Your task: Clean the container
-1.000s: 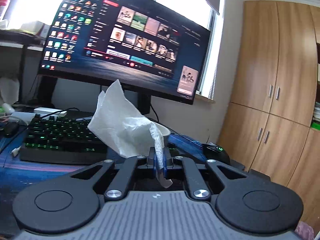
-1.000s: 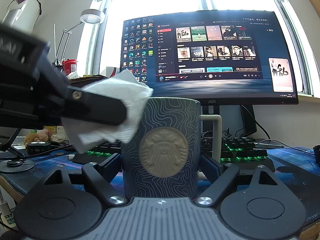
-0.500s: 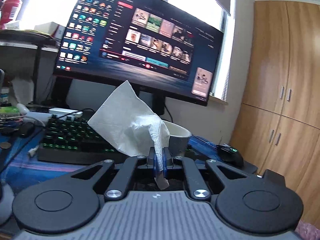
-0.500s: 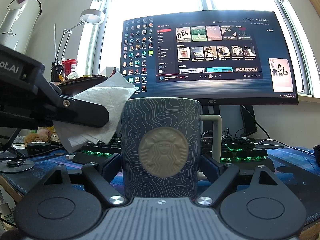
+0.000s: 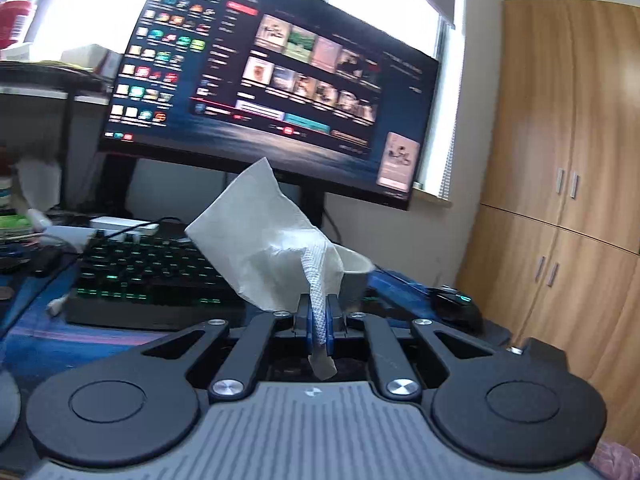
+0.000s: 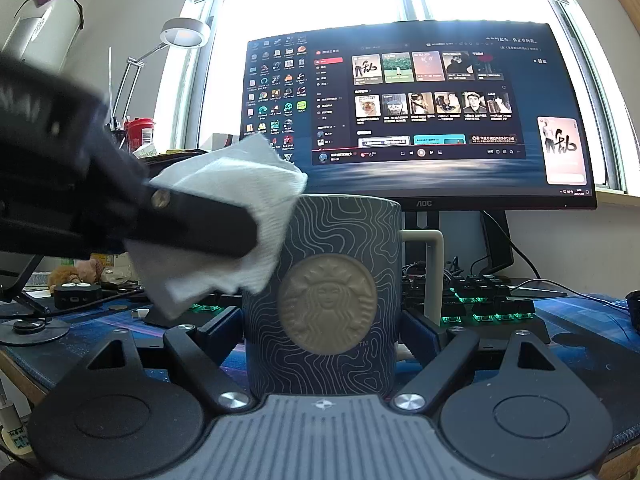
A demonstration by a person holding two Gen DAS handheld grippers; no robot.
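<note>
My right gripper (image 6: 322, 330) is shut on a dark blue mug (image 6: 324, 296) with a round tan logo and a pale handle on its right, held upright above the desk. My left gripper (image 5: 319, 322) is shut on a white paper towel (image 5: 264, 248), which fans out up and left. In the right wrist view the left gripper's finger (image 6: 192, 222) comes in from the left and the paper towel (image 6: 236, 216) touches the mug's upper left side near the rim. In the left wrist view the mug's rim (image 5: 356, 266) shows just behind the towel.
A lit keyboard (image 5: 148, 280) and a large monitor (image 6: 416, 116) stand behind the mug on a blue desk mat (image 6: 580, 324). A mouse (image 5: 456, 304) lies right of it. A desk lamp (image 6: 176, 40) and clutter stand at the left; a wooden wardrobe (image 5: 568, 160) at the right.
The left gripper drew the paper towel back from the mug half a second ago, then brought it forward again onto the mug's upper left side. The mug and right gripper stayed still.
</note>
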